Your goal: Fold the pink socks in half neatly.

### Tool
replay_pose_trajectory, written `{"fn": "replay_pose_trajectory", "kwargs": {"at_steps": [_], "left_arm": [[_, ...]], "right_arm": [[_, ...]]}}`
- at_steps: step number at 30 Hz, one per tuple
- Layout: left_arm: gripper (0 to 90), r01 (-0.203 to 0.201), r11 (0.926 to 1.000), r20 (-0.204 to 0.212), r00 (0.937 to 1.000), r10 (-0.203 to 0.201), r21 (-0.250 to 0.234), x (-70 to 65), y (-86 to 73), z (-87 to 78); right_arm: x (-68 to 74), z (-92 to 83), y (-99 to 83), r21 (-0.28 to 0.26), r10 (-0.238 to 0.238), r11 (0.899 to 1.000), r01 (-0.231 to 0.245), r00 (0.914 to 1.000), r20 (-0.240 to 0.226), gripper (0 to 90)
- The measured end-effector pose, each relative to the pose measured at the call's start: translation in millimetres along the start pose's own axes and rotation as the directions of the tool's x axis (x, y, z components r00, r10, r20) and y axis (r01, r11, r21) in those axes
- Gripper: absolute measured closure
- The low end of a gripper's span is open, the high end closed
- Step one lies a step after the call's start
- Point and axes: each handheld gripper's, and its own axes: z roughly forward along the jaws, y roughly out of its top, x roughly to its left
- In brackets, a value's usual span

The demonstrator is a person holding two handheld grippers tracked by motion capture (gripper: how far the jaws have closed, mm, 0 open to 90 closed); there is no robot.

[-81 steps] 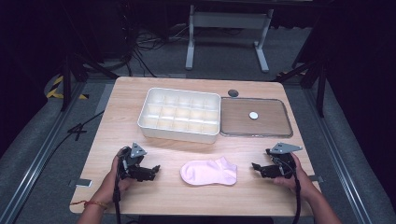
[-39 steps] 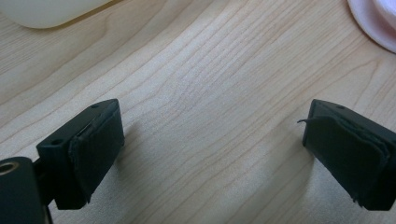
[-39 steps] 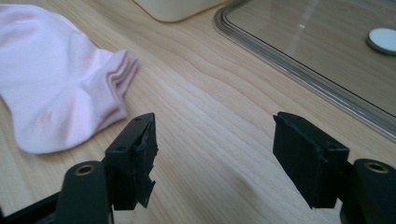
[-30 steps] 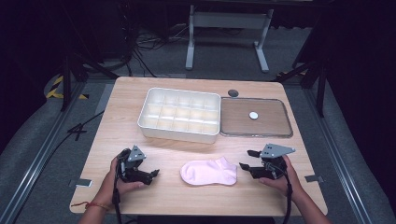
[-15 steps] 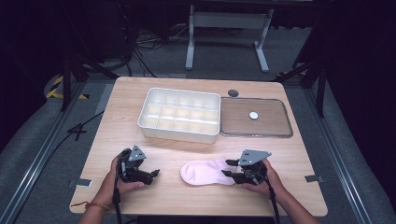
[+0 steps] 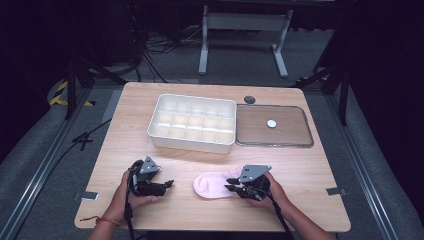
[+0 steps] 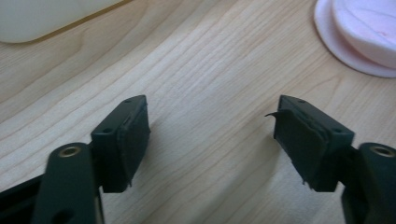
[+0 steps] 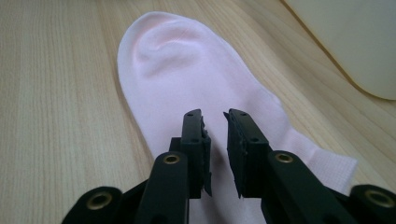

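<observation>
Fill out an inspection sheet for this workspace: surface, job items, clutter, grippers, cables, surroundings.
Surface: light wooden table, bare between the items.
Job items: pink sock lying flat near the front edge; white compartment tray, its cells look empty.
Clutter: clear flat lid right of the tray with a small white disc on it; dark round piece behind it.
Grippers: right gripper over the sock's cuff end, jaws just closing, narrow gap left, no pinch confirmed; left gripper open over bare wood, jaws just narrowed.
Cables: one trails from each gripper; more on the floor behind.
Surroundings: dark room, grey floor, white metal stand behind the table.
</observation>
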Motion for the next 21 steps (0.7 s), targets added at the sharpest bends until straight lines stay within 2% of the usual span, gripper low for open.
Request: {"fn": "replay_pose_trajectory", "kwargs": {"at_steps": [4, 7, 10, 13, 16, 18, 19, 21], "left_arm": [[31.3, 0.015, 0.9993, 0.021, 0.9997, -0.014, -0.035, -4.0, 5.1, -0.8], [32.3, 0.045, 0.9959, 0.065, 0.9971, -0.04, -0.078, -9.5, 12.2, 0.1], [32.3, 0.086, 0.9903, 0.127, 0.9893, -0.072, -0.11, -15.9, 20.0, 4.4], [32.2, 0.099, 0.9876, 0.156, 0.9845, -0.079, -0.122, -22.3, 26.6, 7.7], [32.1, 0.084, 0.9893, 0.169, 0.9836, -0.063, -0.119, -31.2, 35.1, 14.7], [32.1, 0.067, 0.9924, 0.167, 0.9847, -0.05, -0.102, -35.0, 38.5, 20.2], [32.1, 0.072, 0.9931, 0.169, 0.984, -0.055, -0.092, -38.2, 39.7, 23.8], [32.0, 0.043, 0.9964, 0.155, 0.9874, -0.031, -0.073, -41.6, 42.7, 29.3]], "right_arm": [[3.2, 5.2, 1.5, 0.01, -0.007, 1.0, 0.007, 0.9999, -0.01, 82.0], [4.3, 8.1, 1.7, 0.015, -0.01, 1.0, 0.01, 0.9999, -0.01, 82.9], [3.2, 8.3, 0.4, 0.01, 0.006, 1.0, -0.006, 0.9999, -0.015, 83.4], [4.6, 8.9, 0.3, 0.008, 0.0, 1.0, 0.0, 0.9999, -0.011, 83.9], [6.3, 9.7, 0.8, 0.008, -0.013, 1.0, 0.013, 0.9999, -0.006, 84.3], [6.3, 9.7, 0.8, 0.009, -0.014, 1.0, 0.014, 0.9999, -0.007, 84.3], [6.0, 9.8, 0.8, 0.006, -0.016, 1.0, 0.016, 0.9998, -0.008, 84.3], [6.2, 9.8, 0.7, 0.007, -0.017, 1.0, 0.017, 0.9998, -0.006, 84.2]]}}
